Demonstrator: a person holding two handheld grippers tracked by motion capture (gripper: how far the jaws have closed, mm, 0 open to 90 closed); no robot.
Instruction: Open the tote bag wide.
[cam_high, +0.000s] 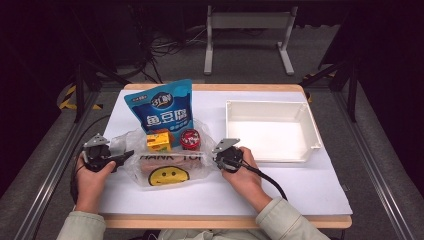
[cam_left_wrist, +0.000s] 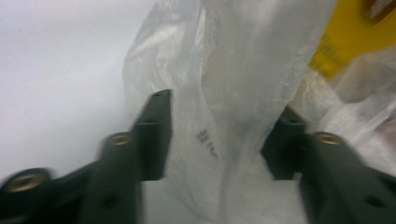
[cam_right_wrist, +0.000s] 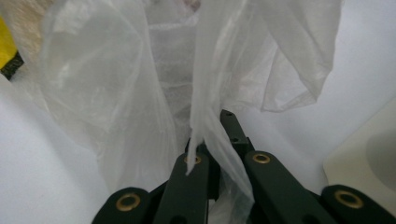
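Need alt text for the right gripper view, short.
The right hand-held gripper has its black jaws shut on a fold of the clear plastic bag, which spreads upward over the white table. A white tray edges in at lower right.

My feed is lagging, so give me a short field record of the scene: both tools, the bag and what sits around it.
left tool: open, jaws either side of a fold of the plastic bag
right tool: shut on the bag's other edge
bag: clear, smiley print, flat on the white table
blue pouch: behind the bag
yellow box: beside red can, by the bag's mouth
white bin: right of the bag
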